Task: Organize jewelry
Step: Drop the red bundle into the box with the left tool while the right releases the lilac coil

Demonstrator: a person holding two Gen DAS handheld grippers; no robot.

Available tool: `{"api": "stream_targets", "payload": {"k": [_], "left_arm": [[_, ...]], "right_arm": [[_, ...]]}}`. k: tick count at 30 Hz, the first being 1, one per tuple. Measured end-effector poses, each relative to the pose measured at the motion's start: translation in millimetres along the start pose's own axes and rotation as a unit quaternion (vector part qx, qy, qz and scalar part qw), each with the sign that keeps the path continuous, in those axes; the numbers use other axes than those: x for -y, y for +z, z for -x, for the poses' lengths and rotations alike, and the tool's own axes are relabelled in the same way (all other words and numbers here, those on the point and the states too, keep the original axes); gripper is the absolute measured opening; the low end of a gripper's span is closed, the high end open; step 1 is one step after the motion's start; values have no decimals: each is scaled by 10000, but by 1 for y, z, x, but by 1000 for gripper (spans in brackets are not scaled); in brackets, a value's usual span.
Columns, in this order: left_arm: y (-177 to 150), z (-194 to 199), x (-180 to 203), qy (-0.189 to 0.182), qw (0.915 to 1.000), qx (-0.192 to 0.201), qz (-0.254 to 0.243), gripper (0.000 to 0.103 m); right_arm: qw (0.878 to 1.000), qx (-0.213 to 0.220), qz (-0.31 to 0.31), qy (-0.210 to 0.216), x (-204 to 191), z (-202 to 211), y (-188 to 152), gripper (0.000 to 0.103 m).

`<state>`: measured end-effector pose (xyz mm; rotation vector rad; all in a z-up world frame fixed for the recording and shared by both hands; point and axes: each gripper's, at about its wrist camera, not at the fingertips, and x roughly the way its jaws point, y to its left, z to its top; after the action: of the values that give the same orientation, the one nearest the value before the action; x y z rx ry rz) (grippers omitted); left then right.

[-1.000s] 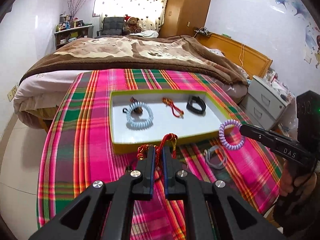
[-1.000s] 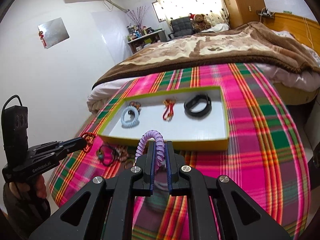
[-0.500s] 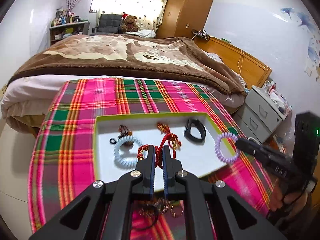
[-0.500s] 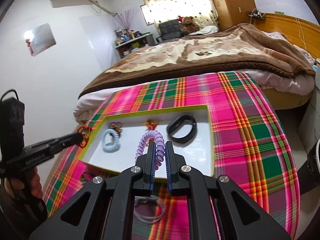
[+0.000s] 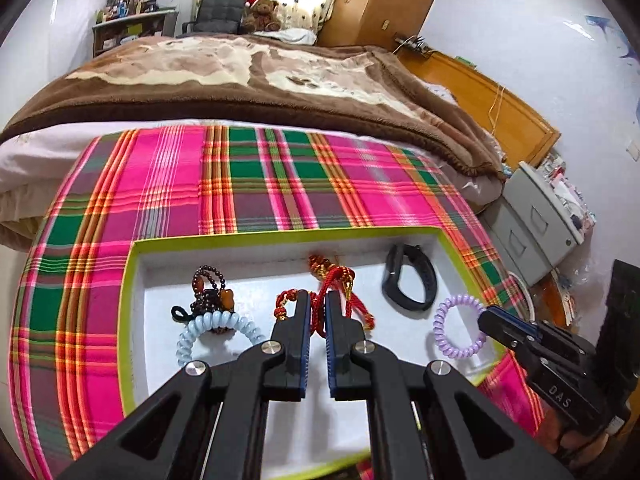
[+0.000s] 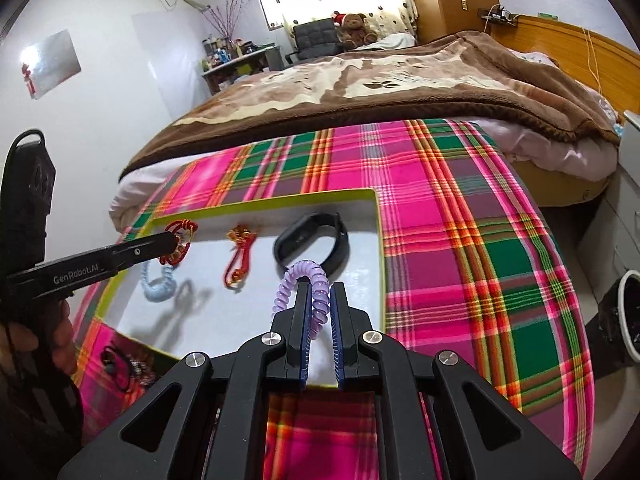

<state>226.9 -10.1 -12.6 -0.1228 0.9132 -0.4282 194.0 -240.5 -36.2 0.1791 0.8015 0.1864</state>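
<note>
A white tray with a lime-green rim (image 5: 280,236) lies on the plaid cloth. In it are a light blue coil band (image 5: 216,328), a dark beaded bracelet (image 5: 208,284), a red cord bracelet (image 6: 240,256) and a black wristband (image 5: 408,276). My left gripper (image 5: 318,300) hangs over the tray's middle, shut on a second red cord bracelet (image 5: 285,300); the right wrist view shows that gripper (image 6: 172,244) over the tray's left end. My right gripper (image 6: 318,292) is shut on a purple coil band (image 6: 304,280), held above the tray's near right part.
More loose jewelry (image 6: 120,364) lies on the cloth in front of the tray's left corner. A bed with a brown blanket (image 5: 240,80) stands beyond the table. A grey nightstand (image 5: 536,224) and a bin (image 6: 632,316) are to the right.
Both grippers have moved forward from the near cloth to above the tray, each carrying its piece. The tray now fills the lower part of both views.
</note>
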Motion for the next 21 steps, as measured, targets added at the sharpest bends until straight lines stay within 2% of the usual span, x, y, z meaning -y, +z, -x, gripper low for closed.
{"api": "stream_targets", "payload": {"k": [8,21], "left_arm": [[-3,-21,-9,156,9993,-291,191,7],[0,-28,-9,195,9989,-341,241,8]], "right_arm": [[9988,-170,334,-328,-6,-11,-3,9],[9959,-271,553,-664,-8,-20,-6,9]]}}
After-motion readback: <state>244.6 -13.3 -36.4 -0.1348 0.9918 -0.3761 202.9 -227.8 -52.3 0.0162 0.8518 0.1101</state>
